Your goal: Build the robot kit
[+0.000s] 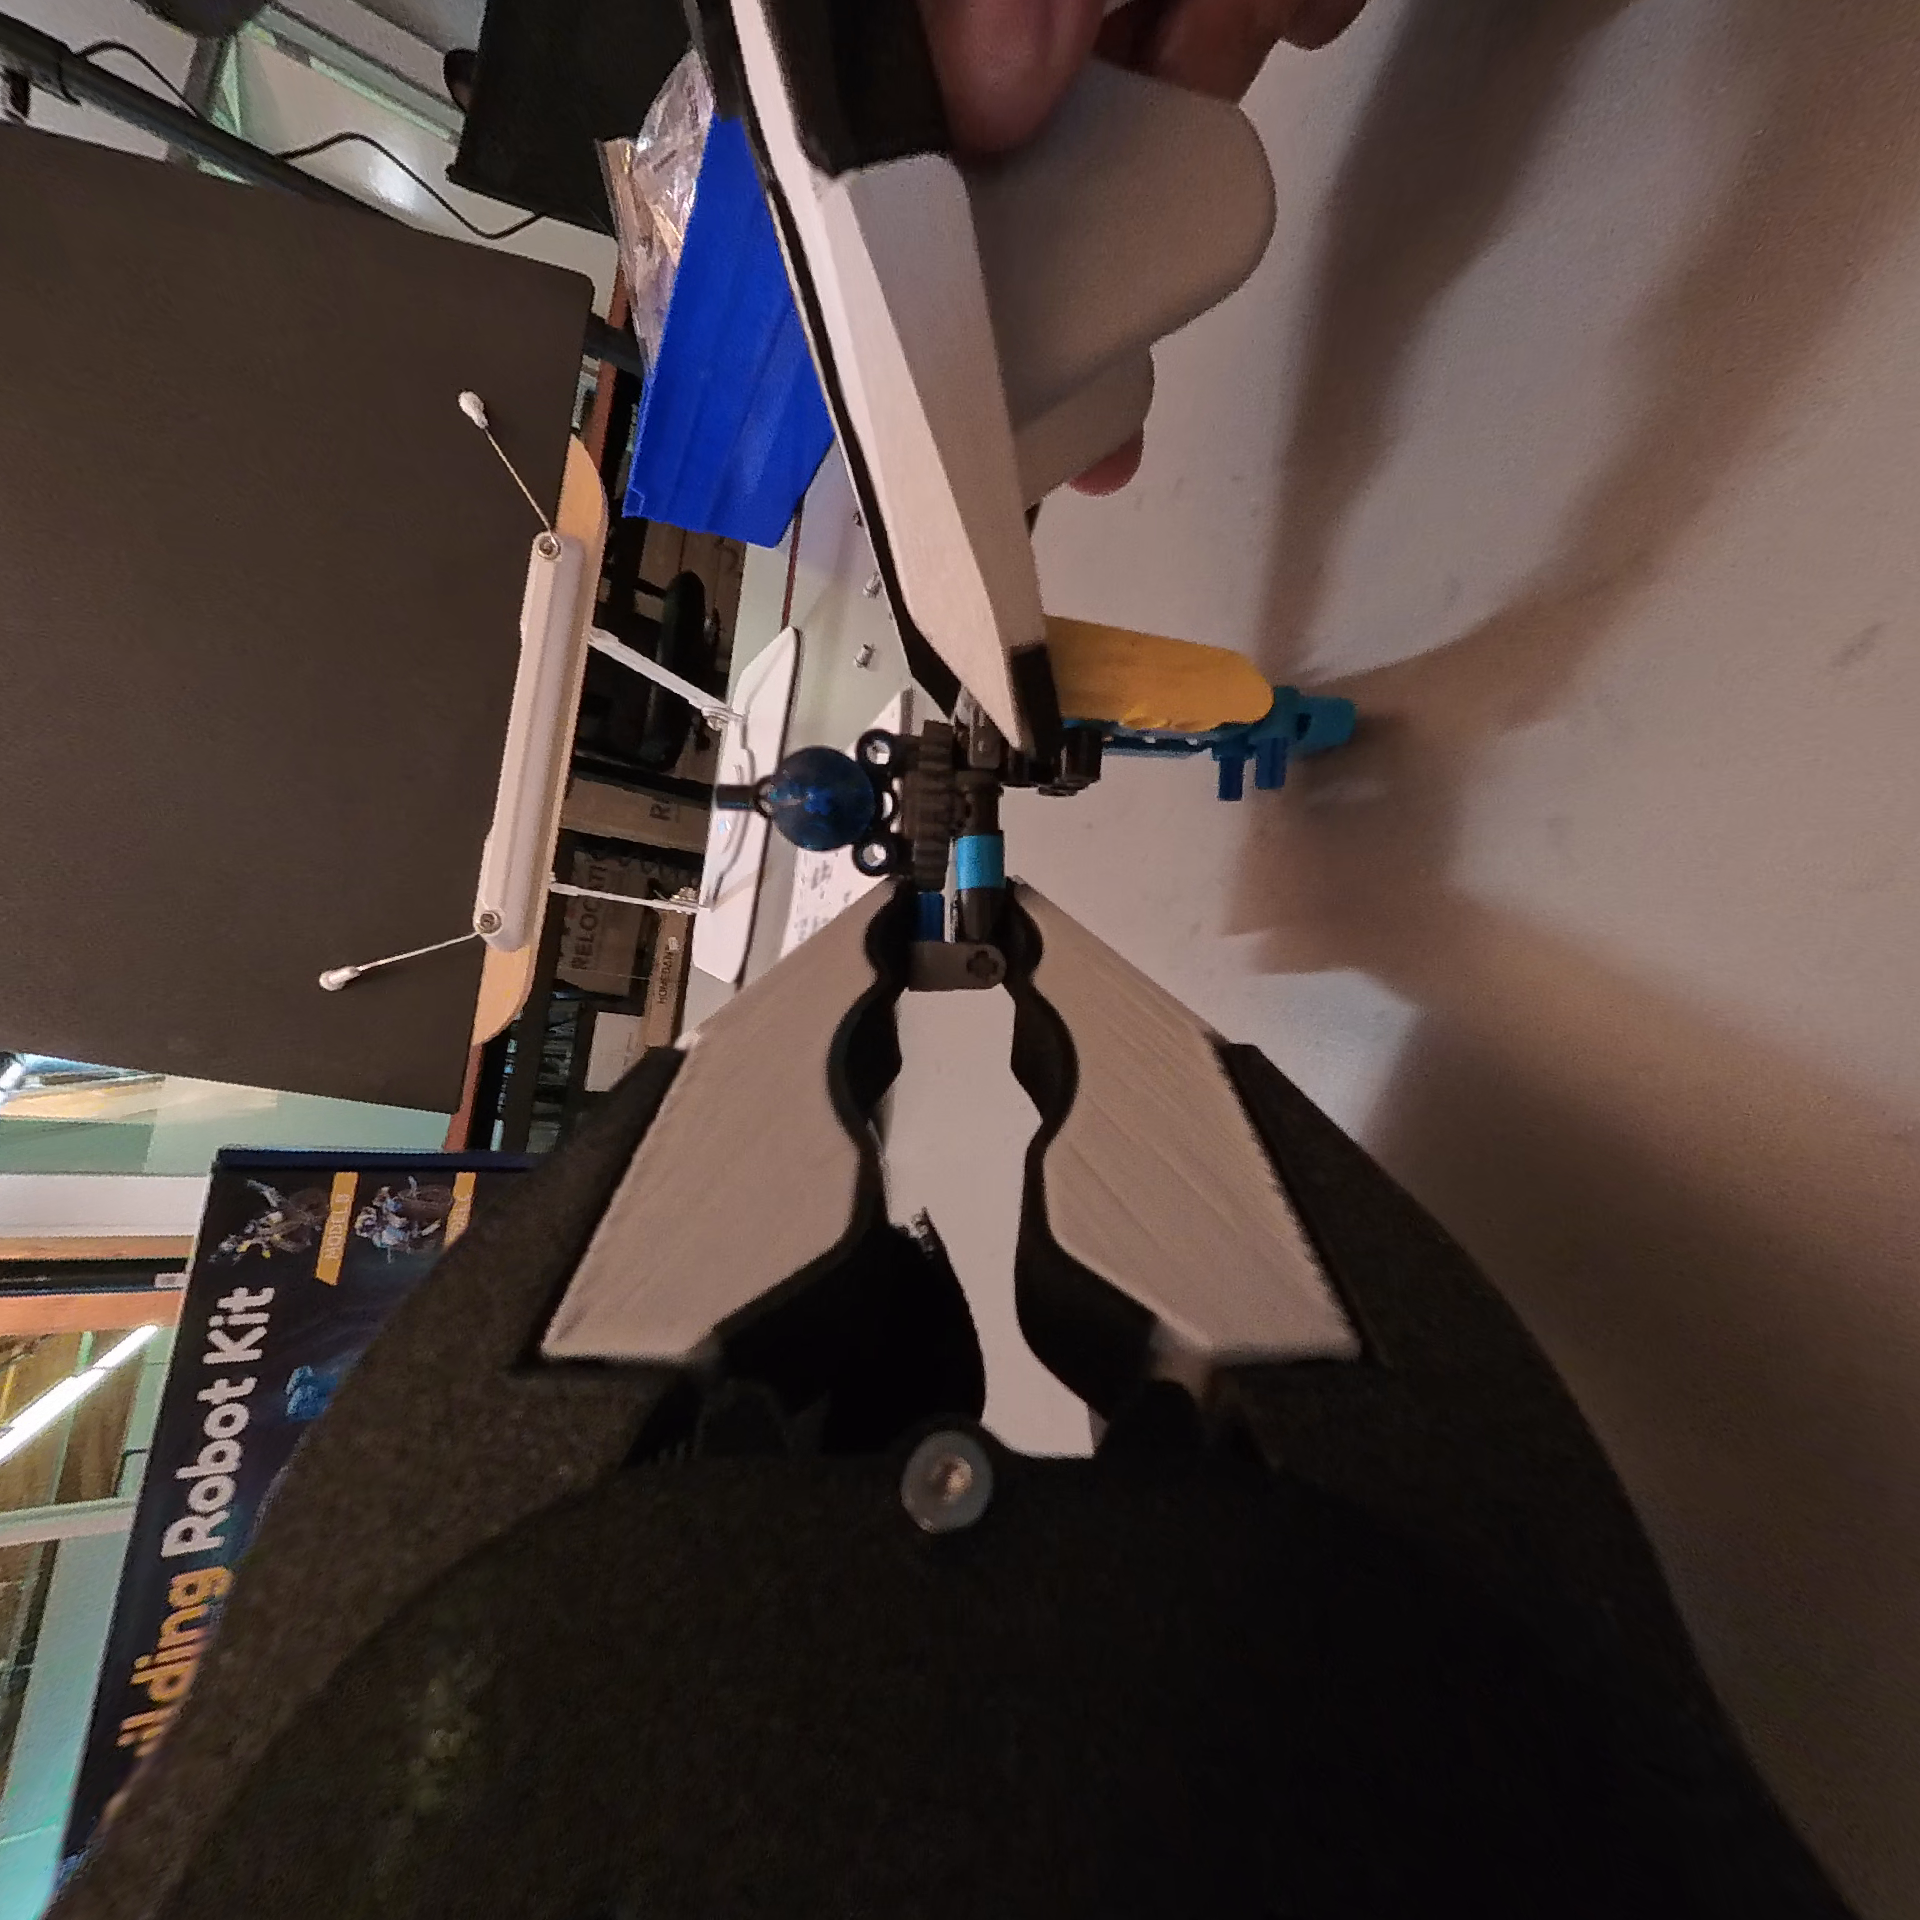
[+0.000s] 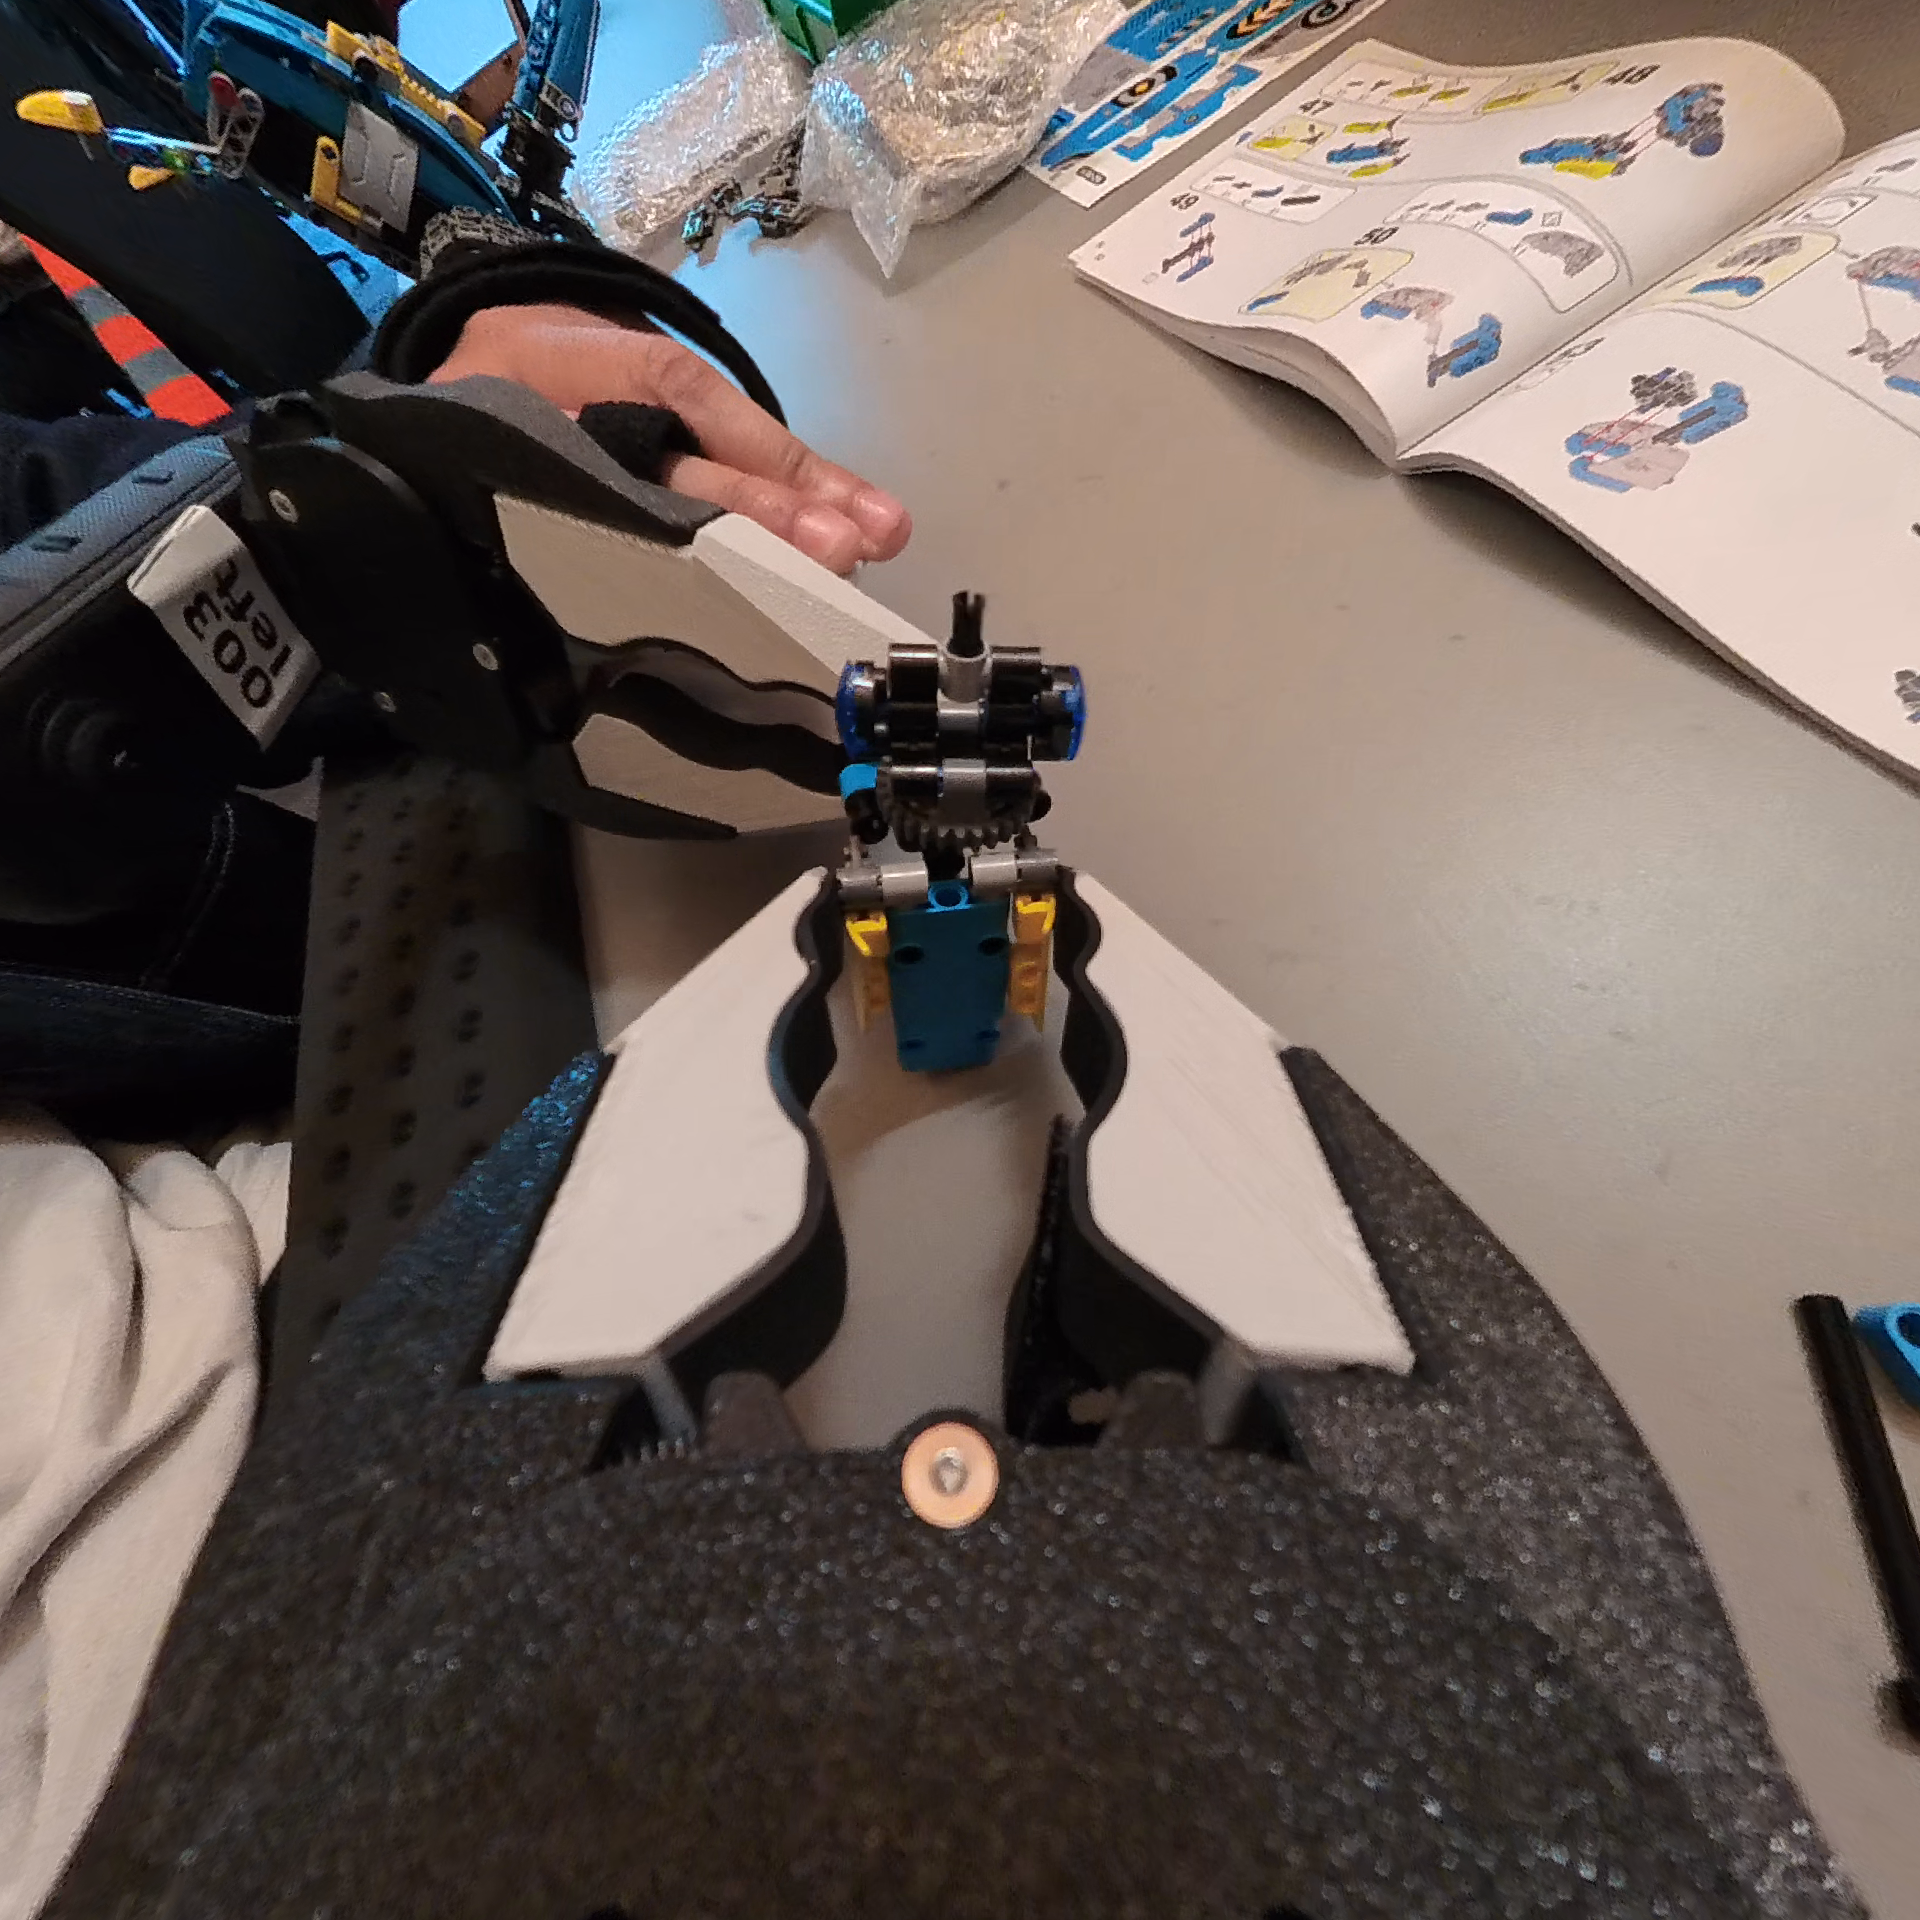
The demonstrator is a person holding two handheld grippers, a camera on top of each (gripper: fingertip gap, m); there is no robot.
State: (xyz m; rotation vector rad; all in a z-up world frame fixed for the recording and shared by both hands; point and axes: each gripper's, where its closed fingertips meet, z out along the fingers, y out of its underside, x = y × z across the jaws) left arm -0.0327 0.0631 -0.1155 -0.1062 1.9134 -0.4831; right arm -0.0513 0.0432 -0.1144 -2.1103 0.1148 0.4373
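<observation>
The small brick model (image 2: 956, 821) is pinched from both sides, right gripper (image 2: 948, 935) closed on its blue base, left gripper (image 1: 961, 935) closed on its side.

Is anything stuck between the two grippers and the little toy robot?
Nothing visible. The right gripper is shut on the toy robot's blue and yellow end, and the left gripper is shut on a pin at its side, above the table.

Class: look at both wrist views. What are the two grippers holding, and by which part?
Both grip one small brick assembly: the right gripper clamps its blue-and-yellow end, the left gripper pinches its side near the gear.
</observation>
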